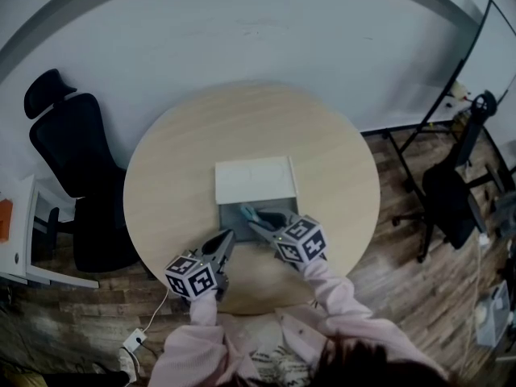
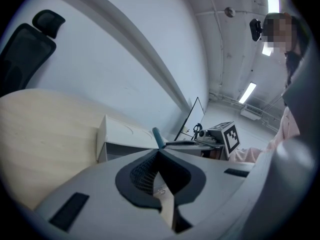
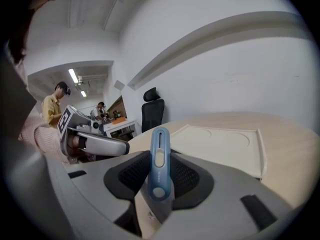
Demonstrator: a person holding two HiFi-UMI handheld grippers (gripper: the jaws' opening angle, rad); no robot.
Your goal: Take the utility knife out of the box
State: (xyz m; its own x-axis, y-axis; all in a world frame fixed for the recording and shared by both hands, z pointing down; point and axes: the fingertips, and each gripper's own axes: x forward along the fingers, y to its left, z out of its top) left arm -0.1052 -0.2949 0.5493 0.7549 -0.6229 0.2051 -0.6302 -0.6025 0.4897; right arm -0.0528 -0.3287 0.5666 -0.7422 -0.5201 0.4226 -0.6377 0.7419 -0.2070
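In the head view, a white rectangular cardboard box (image 1: 254, 180) lies open near the middle of the round pale-wood desk (image 1: 177, 160), its grey inside facing the desk's near edge. The right hand-held gripper (image 1: 256, 224) hangs over that opening with the slim blue plastic utility knife (image 1: 248, 214) in its jaws. The left hand-held gripper (image 1: 228, 239) sits just beside the box, towards the near edge. The left gripper view shows the left hand-held gripper (image 2: 159, 151) clenched on nothing, with the knife's tip (image 2: 158, 138) above the box (image 2: 125, 136). The right gripper view shows the right hand-held gripper (image 3: 161, 170) clamping the knife (image 3: 160, 149) upright. The pick-up looks done; what seems left is carrying the knife clear of the box.
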